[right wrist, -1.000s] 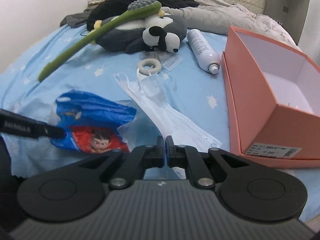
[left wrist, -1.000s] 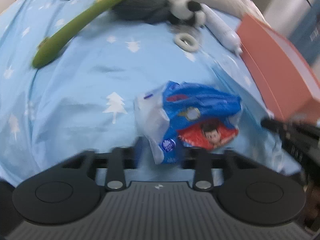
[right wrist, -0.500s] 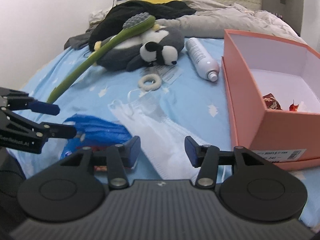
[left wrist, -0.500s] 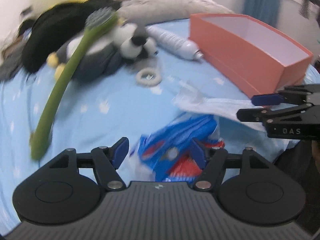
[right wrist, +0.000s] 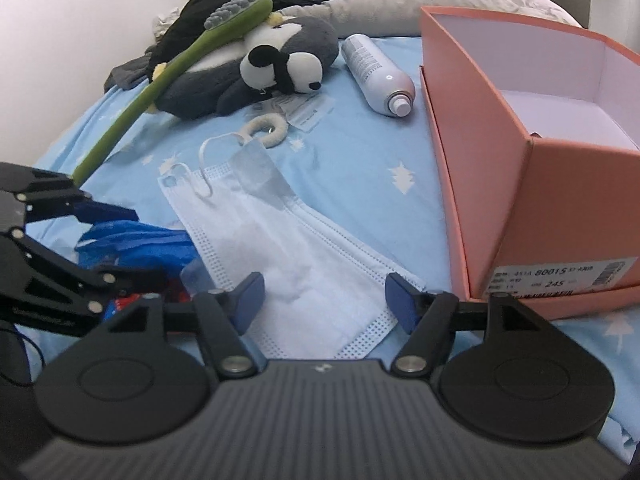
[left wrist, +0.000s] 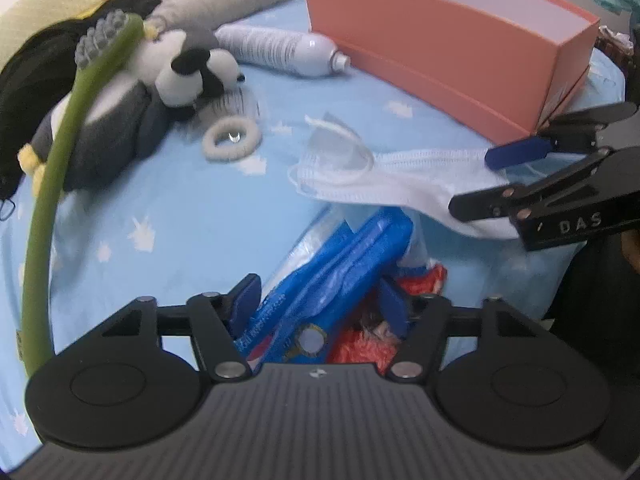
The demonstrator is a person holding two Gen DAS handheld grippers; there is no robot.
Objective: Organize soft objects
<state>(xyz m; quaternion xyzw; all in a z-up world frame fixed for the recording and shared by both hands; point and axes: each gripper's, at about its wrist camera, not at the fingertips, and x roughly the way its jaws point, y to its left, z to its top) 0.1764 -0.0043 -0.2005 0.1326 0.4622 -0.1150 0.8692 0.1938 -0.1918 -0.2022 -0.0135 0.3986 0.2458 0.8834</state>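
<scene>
White pleated fabric, a face mask (right wrist: 288, 256), lies flat on a blue bedsheet (right wrist: 360, 152) with white trees, its near end between the blue pads of the right claw (right wrist: 322, 300), whose jaws are opening and not pressing it. Beside the mask, away from the salmon cardboard box (right wrist: 500, 184), a crumpled blue and red plastic packet (left wrist: 340, 280) sits between the pads of the left claw (left wrist: 320, 304), whose jaws are closing around it; whether they press it cannot be told. Beyond the mask lie a white hair tie (right wrist: 266, 130), a plush panda (right wrist: 280, 70) on a grey plush penguin (right wrist: 224, 80), a green long-handled brush (right wrist: 176, 76) and a white spray can (right wrist: 376, 76).
</scene>
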